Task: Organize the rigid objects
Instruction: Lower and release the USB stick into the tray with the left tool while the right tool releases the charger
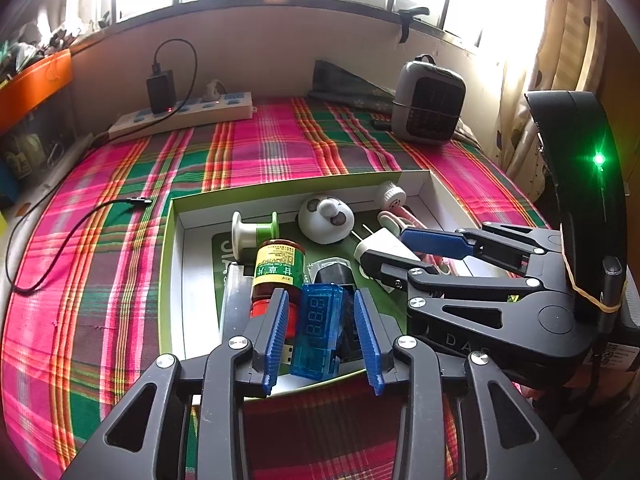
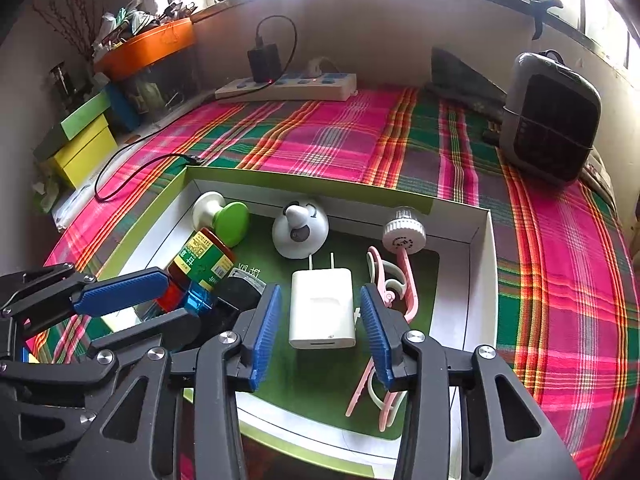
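Hovering with both grippers spread: left gripper (image 1: 322, 330) straddling blue meter (image 1: 316, 330), right gripper (image 2: 320, 330) straddling white charger (image 2: 322, 309), both inside box (image 2: 486, 280). Risking a snag and drag-out on withdrawal.

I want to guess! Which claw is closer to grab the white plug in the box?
The right gripper: its open fingers straddle the white charger. The left gripper sits around the blue USB tester.

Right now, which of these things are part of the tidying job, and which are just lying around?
Part of the job:
box
white charger, between the right gripper fingers
blue USB meter, between the left gripper fingers
brown bottle
spool
pink clip fan
white dome

Lying about:
power strip
heater
black cable
orange tray
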